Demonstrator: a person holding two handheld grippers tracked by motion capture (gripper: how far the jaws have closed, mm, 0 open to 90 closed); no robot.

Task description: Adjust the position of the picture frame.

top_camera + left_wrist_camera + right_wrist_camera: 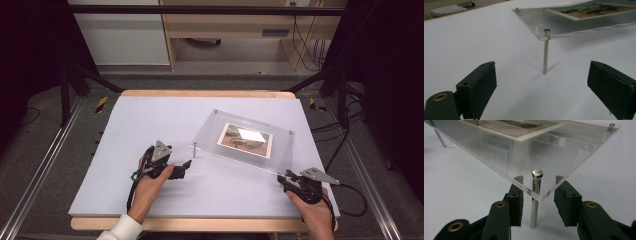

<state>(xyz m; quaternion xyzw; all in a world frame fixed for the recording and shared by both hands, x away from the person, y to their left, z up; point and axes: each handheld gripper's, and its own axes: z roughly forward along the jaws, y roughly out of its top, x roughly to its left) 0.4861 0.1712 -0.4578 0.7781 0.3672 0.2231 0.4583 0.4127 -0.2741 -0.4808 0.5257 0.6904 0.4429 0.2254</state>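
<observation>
The clear acrylic frame (243,140) with a picture (245,140) sandwiched in it stands raised off the white desk (150,125) on thin metal legs, tilted a little, and both hands have come to opposite corners of it. The right gripper (286,179) is the further along: in the right gripper view its fingers (515,200) sit either side of the near corner leg (535,200), the frame's corner poking out just above and between them, but there is a gap on each side of the leg, so they are half spread and pinching nothing yet. The left gripper (186,169) waits with its fingers (480,91) wide apart; the other corner's leg (545,52) stands ahead of them, roughly midway between the two pads and well short of being enclosed. From what shows, I would judge the work to be at its very start: the frame looks whole, its round screw caps (537,173) seated at the corners I can see, all legs I can see in place. Left to do is the actual grip on a leg or corner by the right fingers, the left ones moving in, and whatever lifting or unscrewing follows.
</observation>
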